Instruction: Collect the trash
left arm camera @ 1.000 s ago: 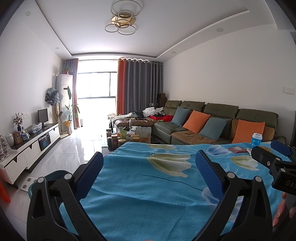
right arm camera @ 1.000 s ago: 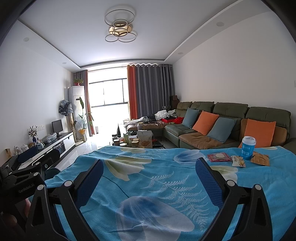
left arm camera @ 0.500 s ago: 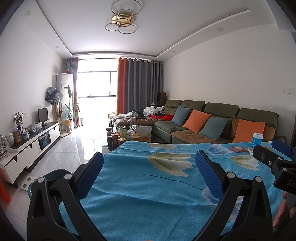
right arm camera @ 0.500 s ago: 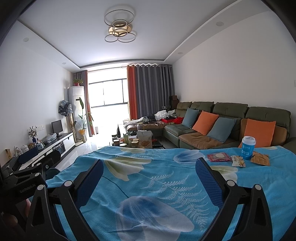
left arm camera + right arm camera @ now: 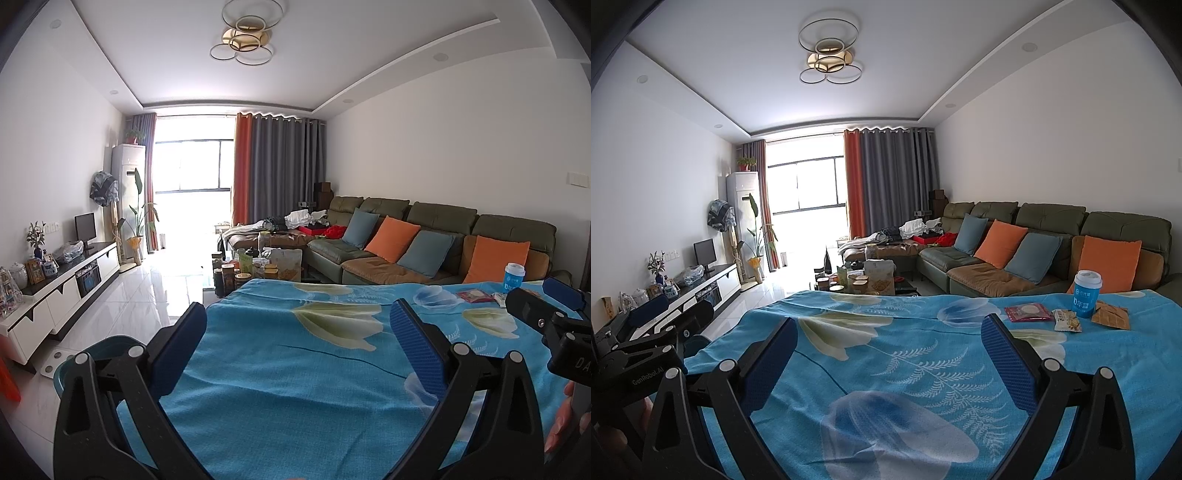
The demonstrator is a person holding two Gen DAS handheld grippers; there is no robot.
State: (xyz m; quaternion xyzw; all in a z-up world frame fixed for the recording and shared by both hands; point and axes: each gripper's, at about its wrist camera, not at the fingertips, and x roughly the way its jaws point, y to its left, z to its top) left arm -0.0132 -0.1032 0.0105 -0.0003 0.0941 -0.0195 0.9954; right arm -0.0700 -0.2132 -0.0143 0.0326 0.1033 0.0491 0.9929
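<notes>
On the table's blue floral cloth (image 5: 886,354), at the far right, lie a red snack packet (image 5: 1028,313), a small white and yellow wrapper (image 5: 1067,319) and a brown wrapper (image 5: 1111,319), beside an upright blue paper cup (image 5: 1086,293). The cup (image 5: 514,277) and red packet (image 5: 474,295) also show in the left wrist view. My right gripper (image 5: 886,354) is open and empty over the cloth, well short of the trash. My left gripper (image 5: 295,343) is open and empty over the table's left part. A teal bin (image 5: 88,354) stands on the floor at the table's left.
A green sofa (image 5: 1052,236) with orange and blue cushions lines the right wall. A cluttered coffee table (image 5: 864,280) stands beyond the table. A white TV cabinet (image 5: 55,291) runs along the left wall. White tiled floor (image 5: 140,295) lies between.
Almost nothing has changed. Both grippers stay open and hover in the same place over the cloth, with only a slight drift of the views.
</notes>
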